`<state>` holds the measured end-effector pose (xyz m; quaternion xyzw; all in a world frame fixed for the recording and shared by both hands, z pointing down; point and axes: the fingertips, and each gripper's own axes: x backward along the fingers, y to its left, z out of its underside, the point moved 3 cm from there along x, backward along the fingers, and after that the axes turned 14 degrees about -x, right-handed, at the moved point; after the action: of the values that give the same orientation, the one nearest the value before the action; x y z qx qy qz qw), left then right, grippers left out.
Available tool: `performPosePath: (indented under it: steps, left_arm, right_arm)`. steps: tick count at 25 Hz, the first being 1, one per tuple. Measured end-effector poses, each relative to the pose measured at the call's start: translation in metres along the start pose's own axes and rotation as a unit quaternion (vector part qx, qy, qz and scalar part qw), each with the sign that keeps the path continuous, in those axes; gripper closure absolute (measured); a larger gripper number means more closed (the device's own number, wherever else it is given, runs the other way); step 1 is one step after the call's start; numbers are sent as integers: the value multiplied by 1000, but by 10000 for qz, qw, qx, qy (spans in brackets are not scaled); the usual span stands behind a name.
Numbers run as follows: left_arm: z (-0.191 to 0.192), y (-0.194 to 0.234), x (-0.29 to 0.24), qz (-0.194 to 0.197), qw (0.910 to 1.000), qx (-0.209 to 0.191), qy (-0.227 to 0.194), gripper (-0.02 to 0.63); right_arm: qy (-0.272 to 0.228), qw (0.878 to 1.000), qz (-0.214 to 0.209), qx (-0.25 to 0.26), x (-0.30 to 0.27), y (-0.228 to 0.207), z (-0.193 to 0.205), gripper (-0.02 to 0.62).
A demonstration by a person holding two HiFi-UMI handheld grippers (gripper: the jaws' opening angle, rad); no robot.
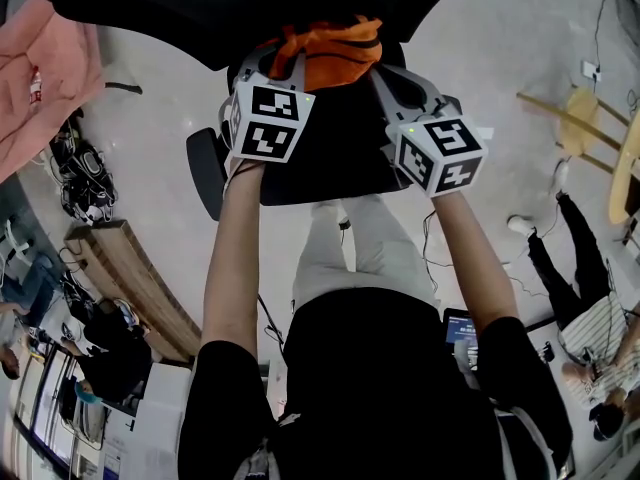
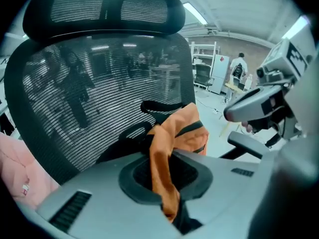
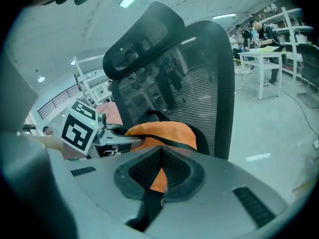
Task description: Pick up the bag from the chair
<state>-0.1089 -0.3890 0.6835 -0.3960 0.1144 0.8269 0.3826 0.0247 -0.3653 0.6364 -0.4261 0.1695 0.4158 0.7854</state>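
Note:
An orange bag with black straps hangs between both grippers, over the seat of a black mesh office chair. My left gripper is shut on a fold of the bag's orange fabric. My right gripper is shut on orange fabric and a black strap. In the left gripper view the bag sits in front of the chair's mesh back, with the right gripper at the right. The right gripper view shows the bag, the chair back and the left gripper's marker cube.
A pink garment lies at the upper left. A wooden bench stands at the left, with bags and cables near it. A wooden stool and a seated person are at the right. My own legs stand just before the chair.

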Motion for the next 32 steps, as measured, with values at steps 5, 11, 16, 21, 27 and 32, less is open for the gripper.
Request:
performPosePath:
  steps: [5, 11, 16, 21, 27, 32]
  left_arm:
    - [3, -2, 0, 63, 9999, 113, 3, 580]
    - [-1, -4, 6, 92, 9997, 219, -17, 581]
    - [-3, -9, 9, 33, 9994, 349, -66, 581]
    - [-8, -19, 21, -55, 9993, 353, -64, 581]
    - [-20, -22, 39, -218, 9984, 394, -331, 583]
    - [-32, -31, 55, -258, 9977, 413, -480, 583]
  right_arm:
    - [23, 10000, 40, 31, -2, 2, 3, 595]
    - [-6, 9999, 70, 73, 5, 5, 0, 595]
    - [-15, 9999, 100, 66, 10, -2, 1, 595]
    - [-91, 9998, 135, 86, 24, -2, 0, 594]
    - [-161, 9996, 194, 145, 34, 1, -3, 595]
    - [-235, 9993, 175, 231, 47, 7, -4, 595]
